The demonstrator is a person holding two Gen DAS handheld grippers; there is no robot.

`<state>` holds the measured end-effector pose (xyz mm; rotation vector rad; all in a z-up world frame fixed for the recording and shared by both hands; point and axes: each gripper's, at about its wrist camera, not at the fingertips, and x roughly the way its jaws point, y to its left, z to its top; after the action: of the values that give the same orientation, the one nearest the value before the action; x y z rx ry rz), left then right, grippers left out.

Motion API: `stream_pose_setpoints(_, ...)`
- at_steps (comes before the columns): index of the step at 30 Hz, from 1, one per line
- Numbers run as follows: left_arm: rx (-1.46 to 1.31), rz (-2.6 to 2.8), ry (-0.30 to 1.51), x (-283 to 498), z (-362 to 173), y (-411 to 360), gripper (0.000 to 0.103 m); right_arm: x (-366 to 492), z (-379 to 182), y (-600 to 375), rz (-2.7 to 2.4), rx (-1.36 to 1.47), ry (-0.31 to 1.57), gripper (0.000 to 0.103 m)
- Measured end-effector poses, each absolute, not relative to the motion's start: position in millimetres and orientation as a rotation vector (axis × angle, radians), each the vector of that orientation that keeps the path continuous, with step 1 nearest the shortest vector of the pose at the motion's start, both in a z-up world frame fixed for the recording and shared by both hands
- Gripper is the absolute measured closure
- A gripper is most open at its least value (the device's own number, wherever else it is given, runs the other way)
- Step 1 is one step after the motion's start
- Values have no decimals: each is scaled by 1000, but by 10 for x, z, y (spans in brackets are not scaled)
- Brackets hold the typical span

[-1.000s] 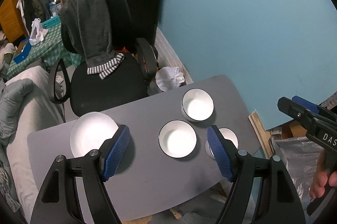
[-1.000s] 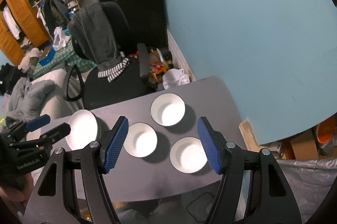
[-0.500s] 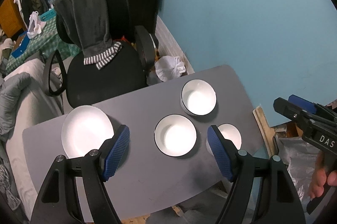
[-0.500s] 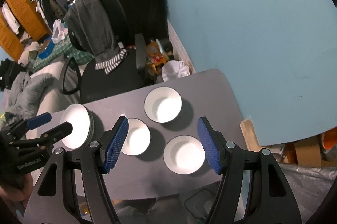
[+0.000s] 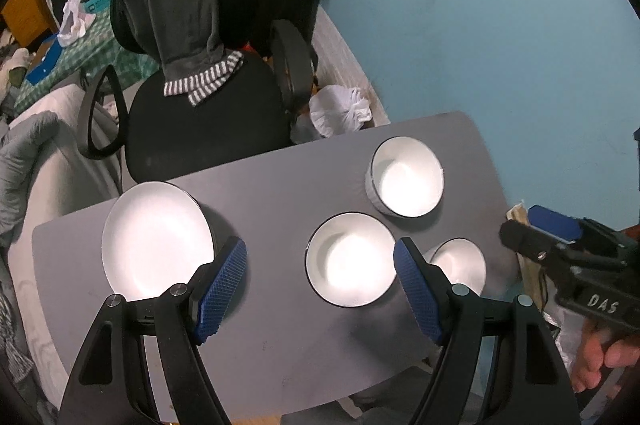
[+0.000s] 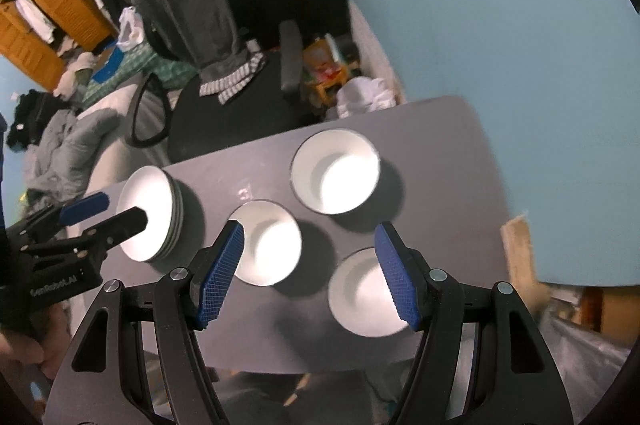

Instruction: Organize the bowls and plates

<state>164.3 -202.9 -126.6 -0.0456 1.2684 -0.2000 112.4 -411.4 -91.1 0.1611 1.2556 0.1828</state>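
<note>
Below both wide, empty claws, three bowls sit apart on the desk [image 5: 280,193]: the left claw [image 5: 320,289] hangs over the middle bowl [image 5: 350,259], the right claw [image 6: 310,271] between two bowls, plates [image 6: 150,213] stacked leftward, seemingly the gathering spot.

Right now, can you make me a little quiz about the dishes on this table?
1. How many bowls sit on the grey table?
2. True or false: the left tool is holding a bowl.
3. Which dish lies nearest the office chair: A) the stack of plates, B) the nearest bowl, C) the middle bowl?

Key: 1. Three. 2. False; both tools are open and empty. 3. A.
</note>
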Motion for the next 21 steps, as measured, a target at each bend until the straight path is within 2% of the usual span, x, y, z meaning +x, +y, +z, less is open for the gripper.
stream_pose_setpoints(9,15,-238,1334,1729,-1795,-2110,25,1283,-1612,-4106,258,197,1378,36)
stream_pose_setpoints(21,123,-248,1463,1801,-2469,-2191,25,1426,-2044,-3938,350,156,1473,36)
